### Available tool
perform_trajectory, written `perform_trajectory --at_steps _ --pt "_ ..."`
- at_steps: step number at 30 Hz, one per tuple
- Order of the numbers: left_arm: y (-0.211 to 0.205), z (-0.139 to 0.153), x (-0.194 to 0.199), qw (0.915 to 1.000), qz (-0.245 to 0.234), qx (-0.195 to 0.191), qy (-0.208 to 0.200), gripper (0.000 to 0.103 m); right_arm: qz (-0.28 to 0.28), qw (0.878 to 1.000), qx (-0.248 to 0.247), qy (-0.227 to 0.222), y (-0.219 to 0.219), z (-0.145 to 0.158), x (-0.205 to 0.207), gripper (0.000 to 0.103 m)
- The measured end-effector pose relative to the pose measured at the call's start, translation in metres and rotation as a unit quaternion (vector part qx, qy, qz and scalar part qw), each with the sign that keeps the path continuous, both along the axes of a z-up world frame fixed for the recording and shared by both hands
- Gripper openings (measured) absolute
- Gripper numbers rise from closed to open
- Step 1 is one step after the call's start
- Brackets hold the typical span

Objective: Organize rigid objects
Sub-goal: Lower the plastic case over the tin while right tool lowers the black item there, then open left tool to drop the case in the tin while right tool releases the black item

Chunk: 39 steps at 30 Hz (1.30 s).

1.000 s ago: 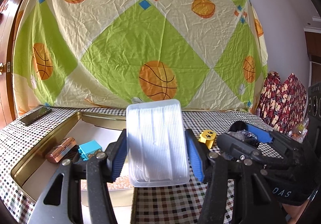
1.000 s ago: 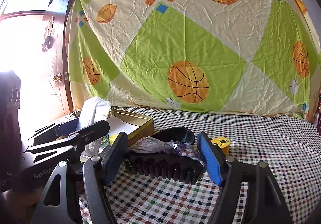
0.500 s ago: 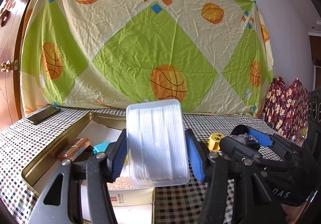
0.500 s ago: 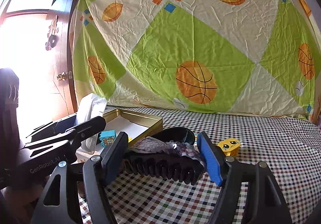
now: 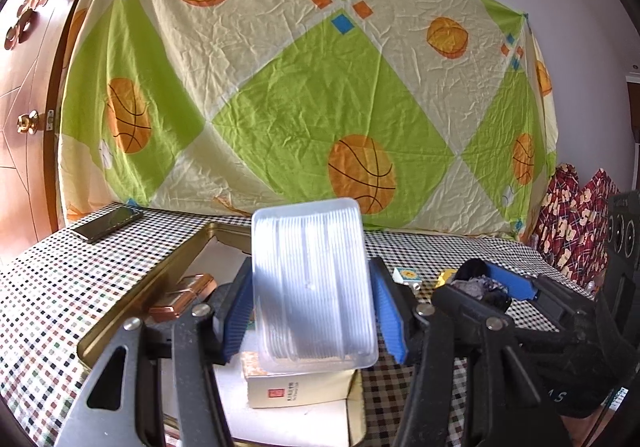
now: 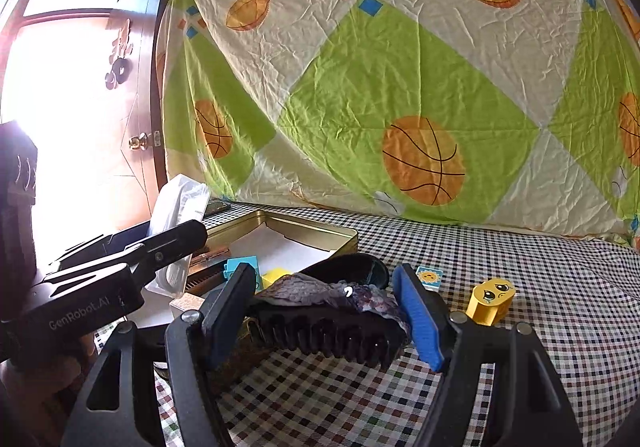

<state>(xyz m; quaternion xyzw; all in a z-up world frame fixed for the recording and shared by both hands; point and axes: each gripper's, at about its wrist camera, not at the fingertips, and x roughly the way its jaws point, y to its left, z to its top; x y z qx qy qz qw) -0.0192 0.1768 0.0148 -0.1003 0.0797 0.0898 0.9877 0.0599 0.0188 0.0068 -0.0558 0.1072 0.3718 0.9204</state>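
The clear plastic box with ridged sides [image 5: 314, 287] hides much of what lies behind it in the left view. It is pinched between the blue fingers [image 5: 236, 321] of the left gripper [image 5: 314, 311] and is held up over the near part of the gold metal tray [image 5: 160, 279]. In the right view the same box [image 6: 176, 235] shows only as a pale edge, washed out by bright light from the doorway.

The right gripper [image 6: 326, 311] pinches a dark hair claw clip with a purple patterned top [image 6: 332, 319] between its blue fingers [image 6: 418, 319]. Whether the clip touches the cloth below is hard to tell. In the left view this clip [image 5: 478, 285] is mostly hidden behind the black gripper parts.

The bench [image 6: 520, 287] wears a small checked cloth. Behind it hangs a big green and cream sheet with basketballs [image 5: 320, 87]. A brown wooden door with a brass knob [image 5: 24, 119] stands at the left.

Inside the tray lie a copper-coloured clip [image 5: 182, 297], a cream box with a red stamp [image 5: 296, 387] and a light blue toy block [image 6: 242, 265], partly hidden. On the cloth sit a yellow block with a sad face [image 6: 490, 301], a small white tile with a sun picture [image 6: 429, 277] and a dark phone [image 5: 106, 223] far back on the left.
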Motion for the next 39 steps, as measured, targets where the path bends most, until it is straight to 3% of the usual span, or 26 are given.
perform_trajectory --at_steps 8,16,24,32,35,39 --pt "0.033 0.004 -0.009 0.9995 0.029 0.000 0.007 0.055 0.028 0.999 -0.012 0.012 0.029 0.005 0.005 0.073" --pt "0.073 -0.003 -0.007 0.9965 0.069 -0.009 0.046 0.055 0.057 0.998 -0.030 0.024 0.065 0.017 0.011 0.073" --pt "0.080 -0.017 0.006 0.9932 0.072 -0.003 0.092 0.055 0.066 0.994 -0.071 0.041 0.109 0.009 0.023 0.073" --pt "0.089 -0.020 0.009 0.9916 0.078 -0.008 0.103 0.055 0.071 0.991 -0.088 0.070 0.124 -0.003 0.038 0.074" --pt "0.091 -0.019 0.010 0.9910 0.084 -0.009 0.104 0.065 0.075 0.990 -0.089 0.075 0.124 -0.005 0.039 0.075" --pt "0.087 -0.017 0.008 0.9916 0.083 -0.009 0.099 0.069 0.067 0.993 -0.079 0.063 0.110 0.001 0.034 0.079"
